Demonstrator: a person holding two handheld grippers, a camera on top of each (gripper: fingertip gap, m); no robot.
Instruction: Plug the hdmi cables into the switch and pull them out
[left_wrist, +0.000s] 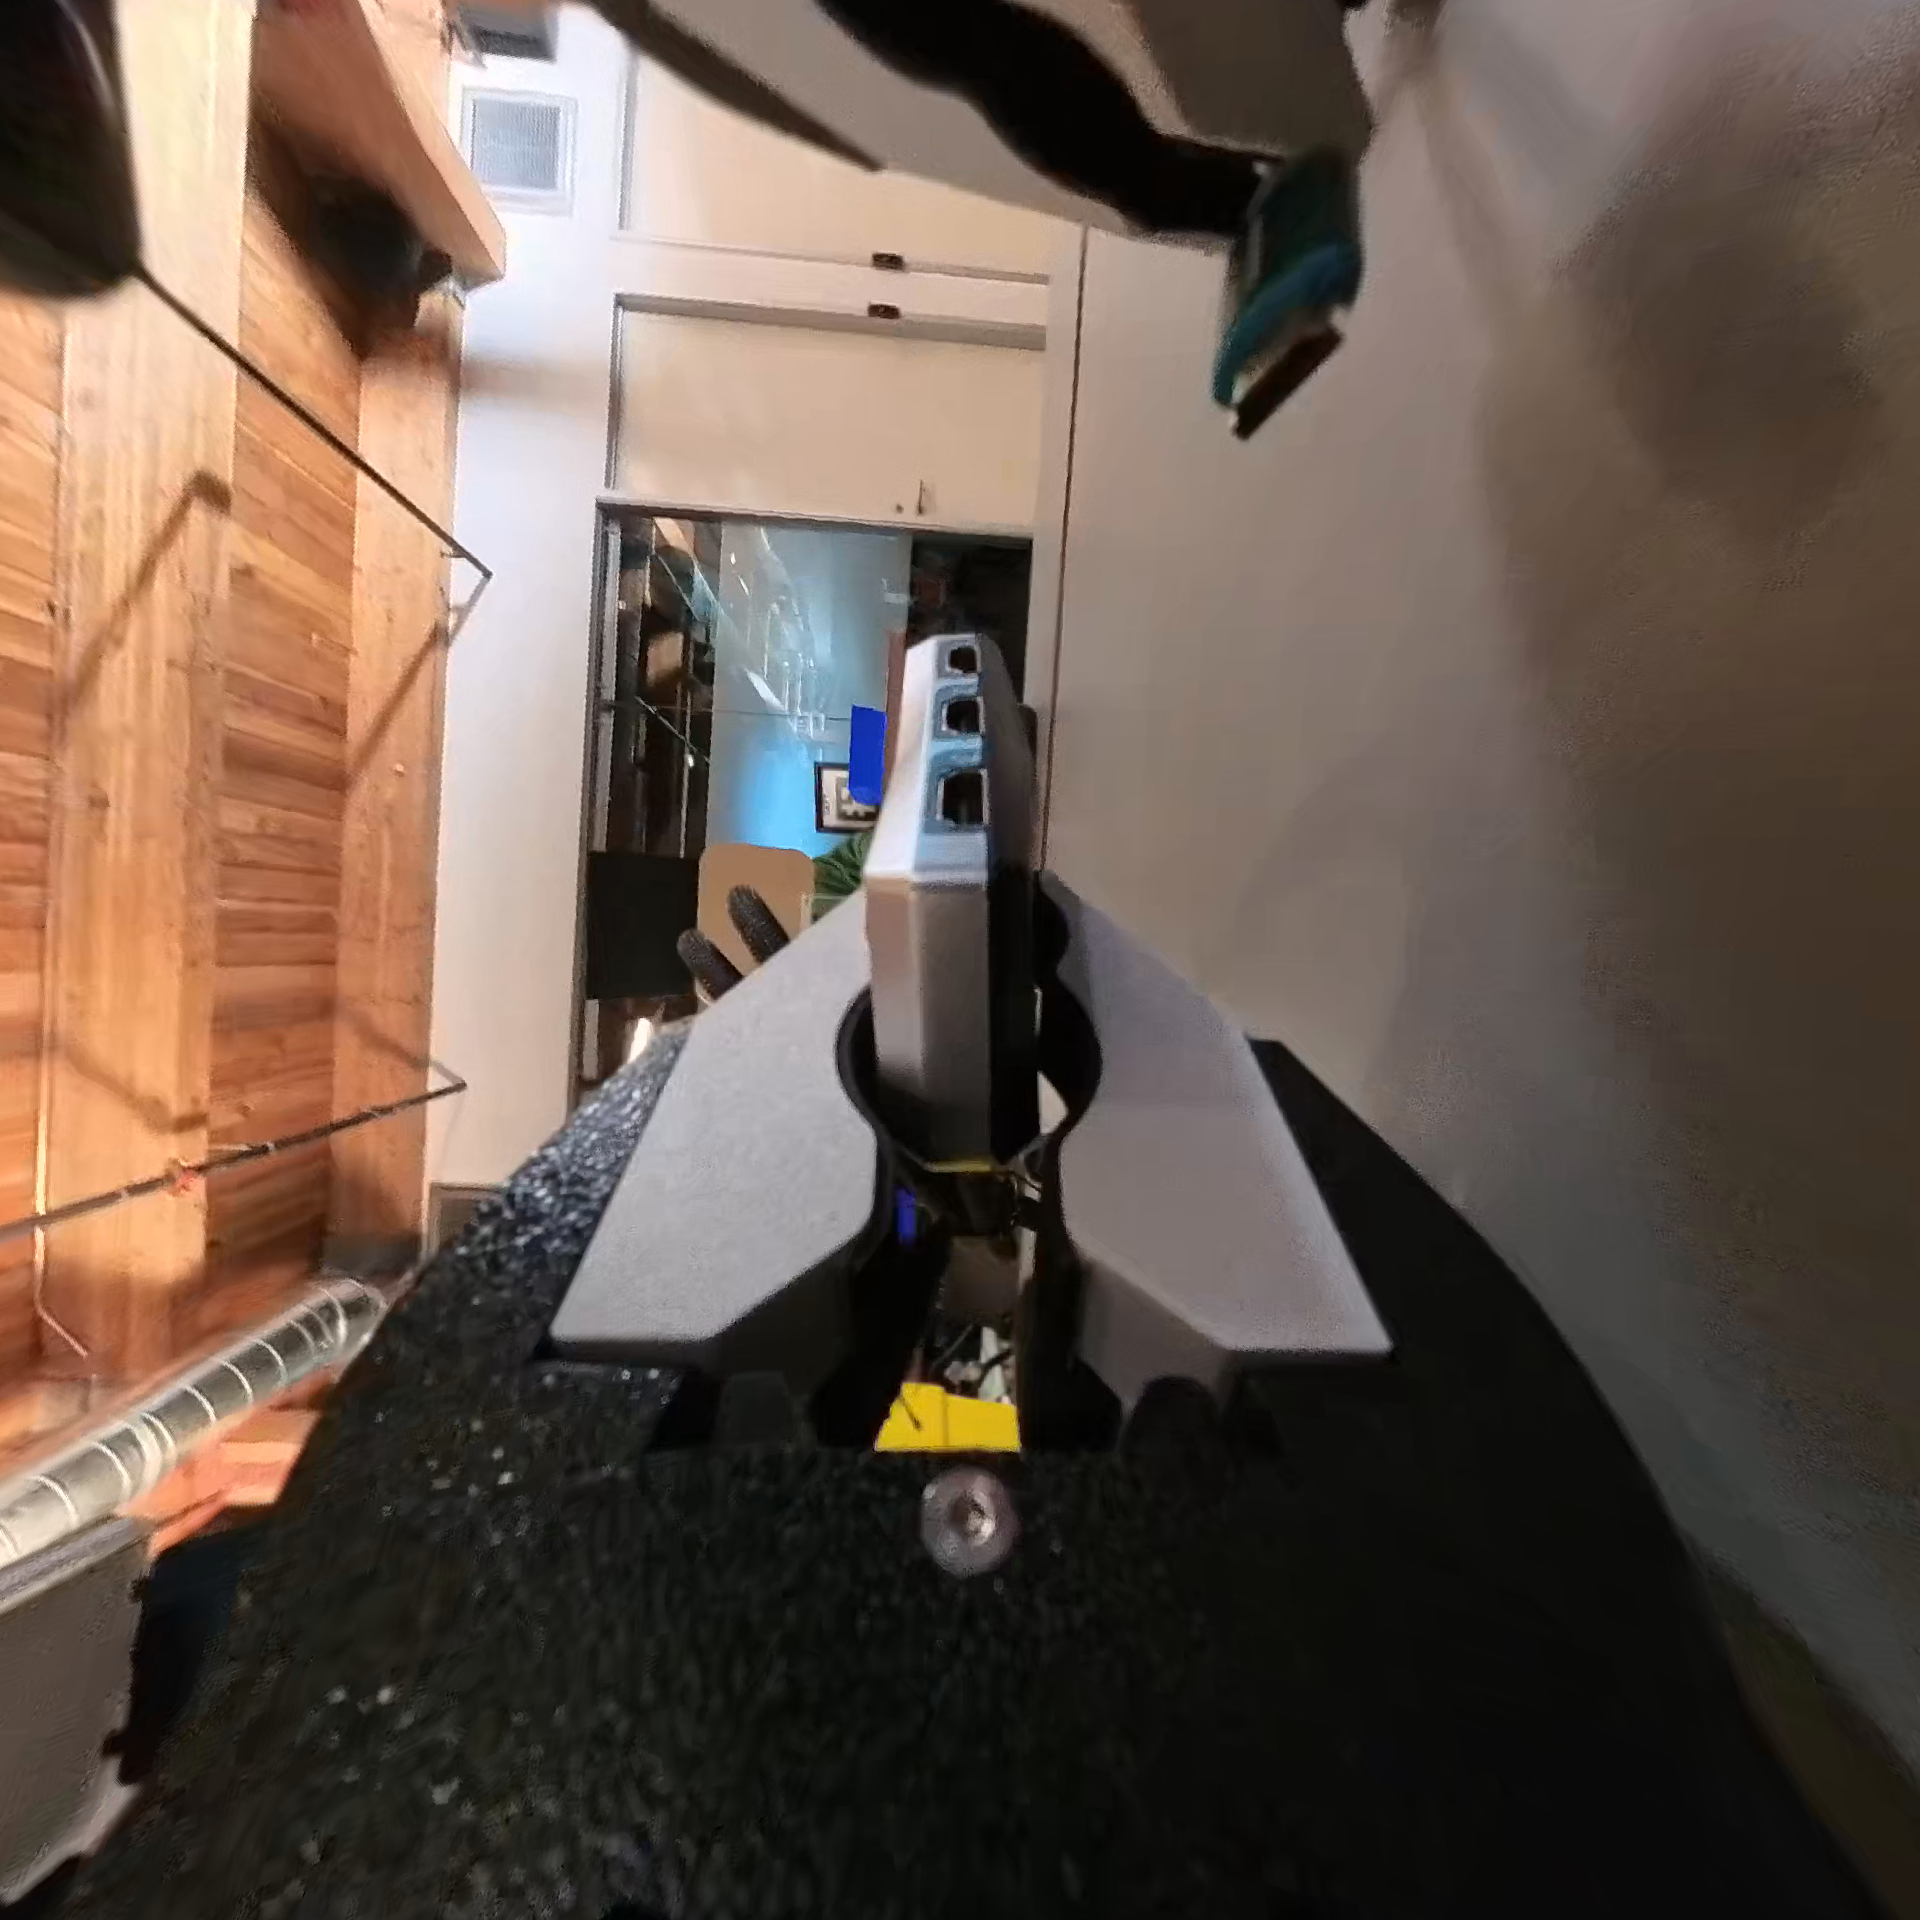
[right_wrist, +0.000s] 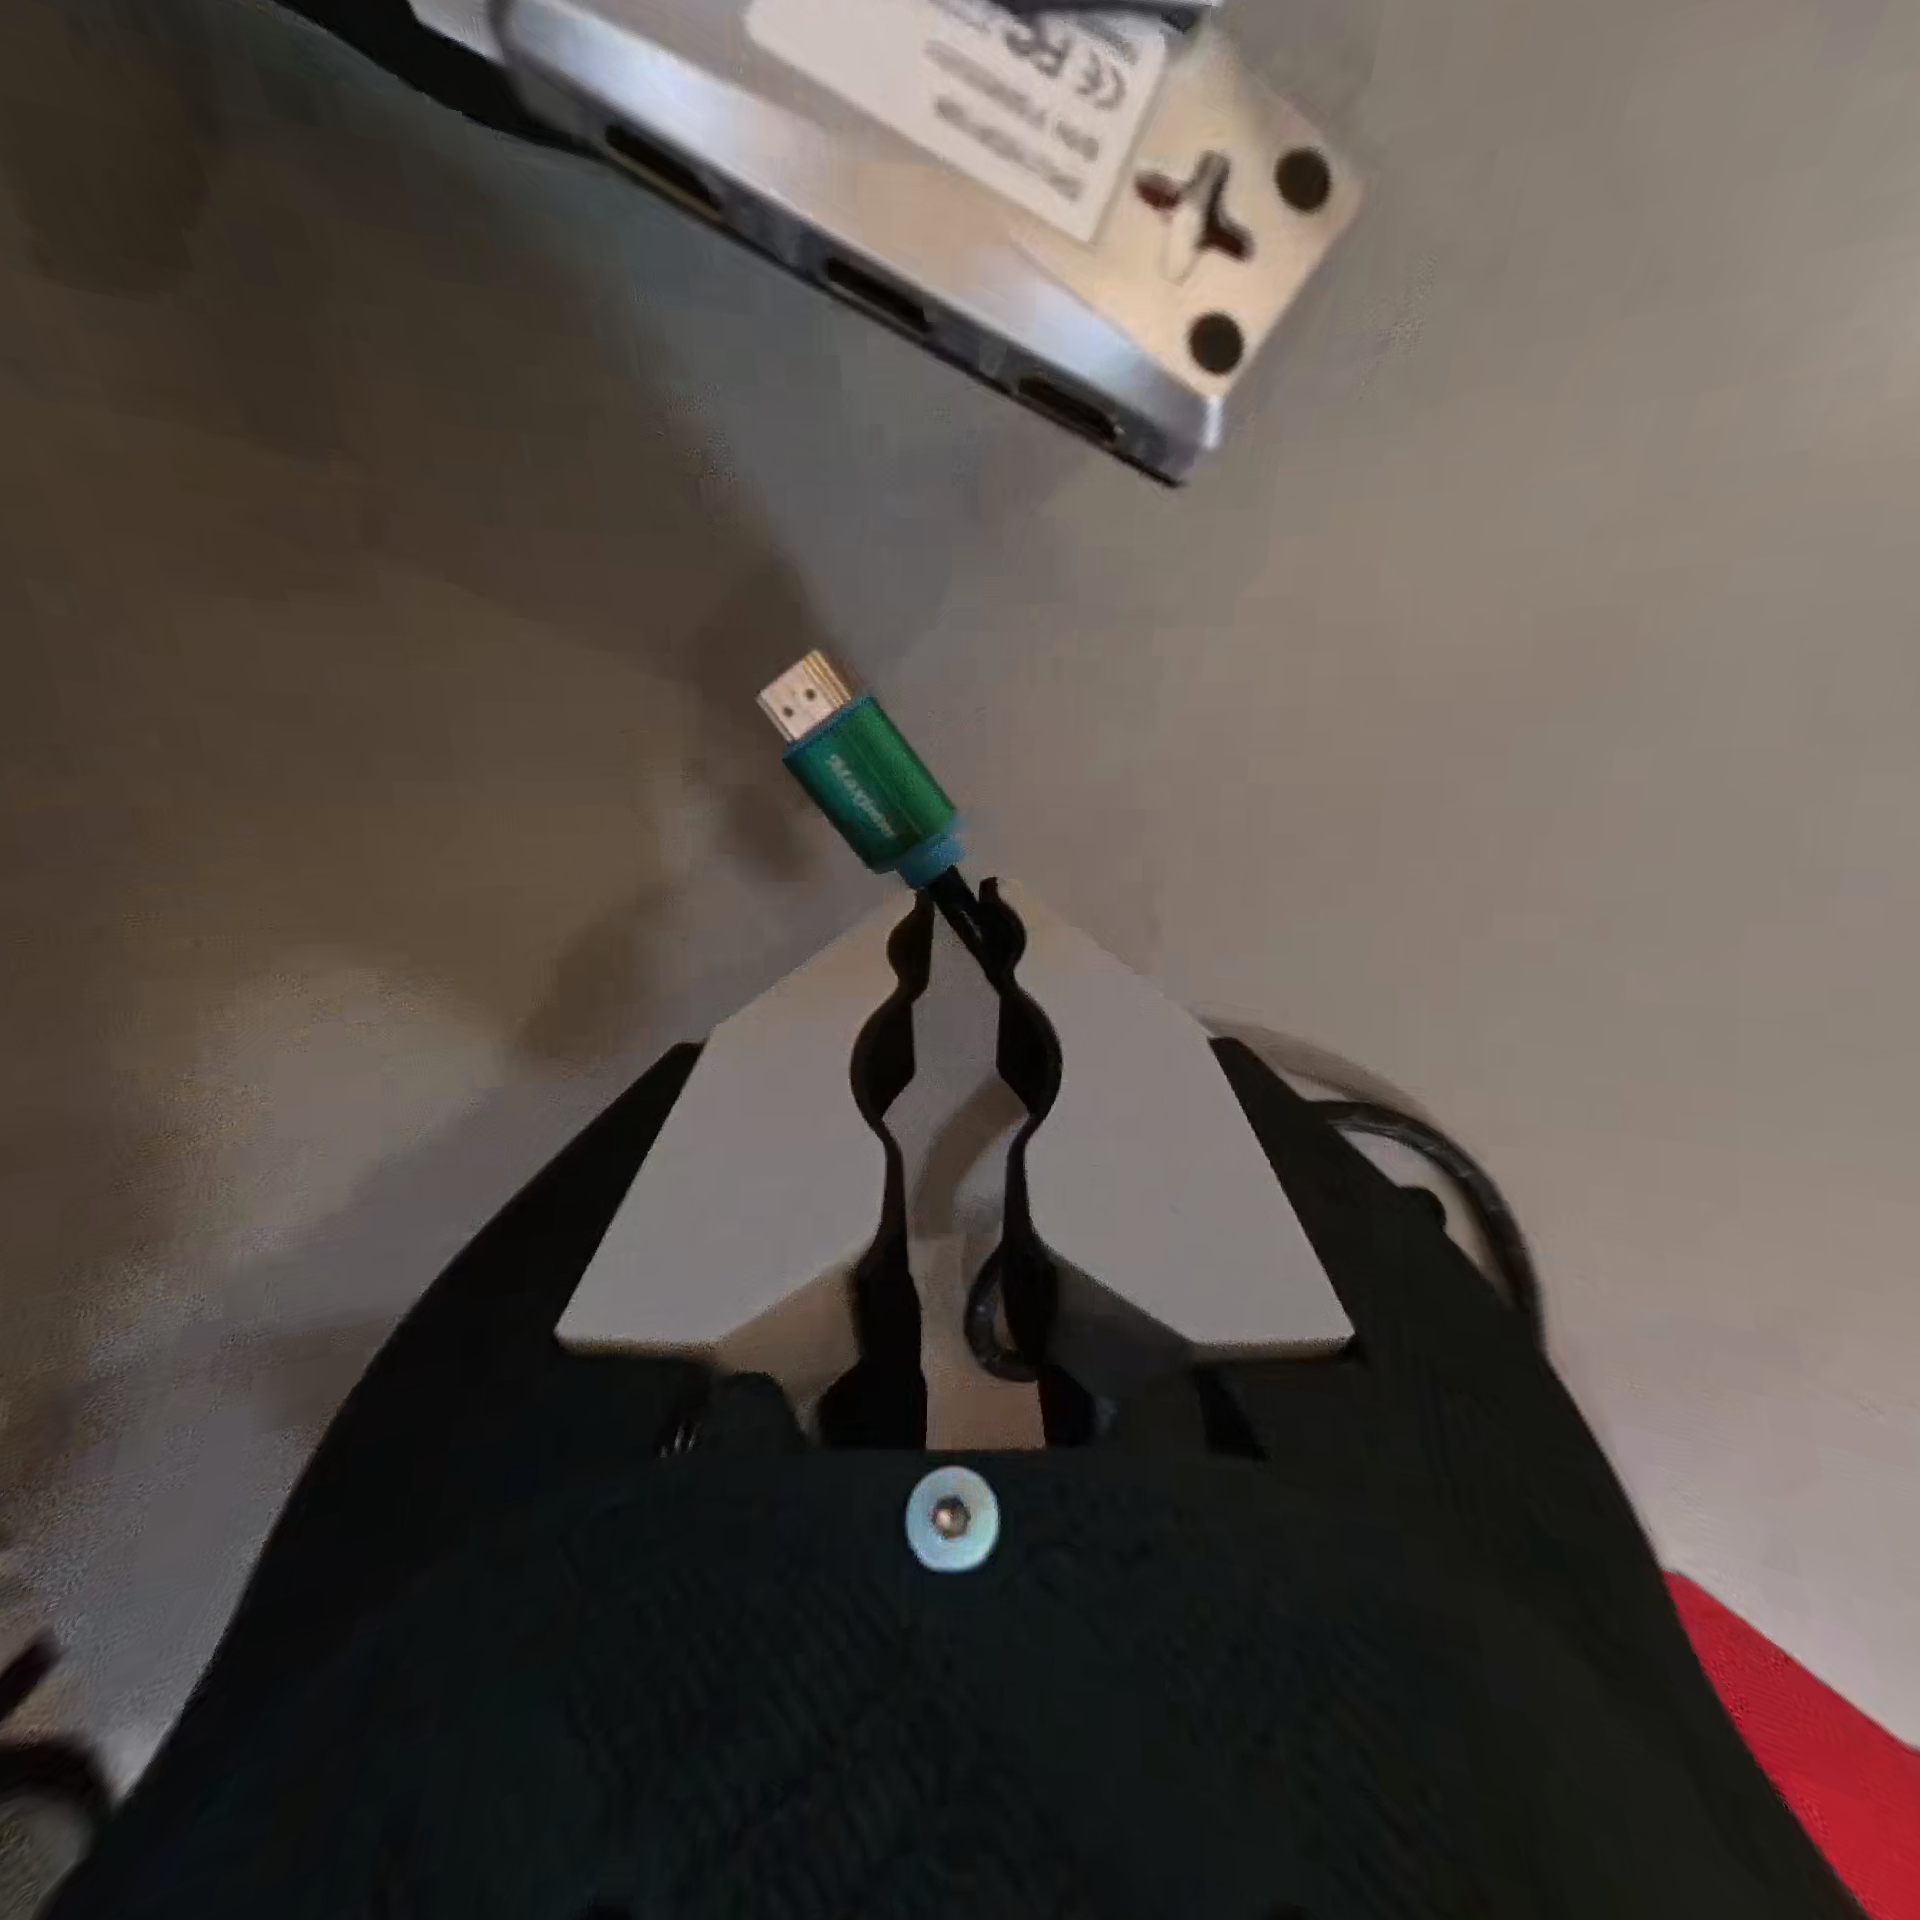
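HDMI switch: silver, three empty ports, clamped edgewise in left gripper. HDMI cable: green plug, gold tip, pinched at its cord by right gripper, near the switch, unplugged.

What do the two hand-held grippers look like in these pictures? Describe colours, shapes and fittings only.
Each hand-held gripper, left and right, has a black, grainy body with a silver screw in a washer at its centre. Two pale grey wedge-shaped fingers taper forward, lined with black wavy inner pads. The left one also shows a yellow piece between its finger bases.
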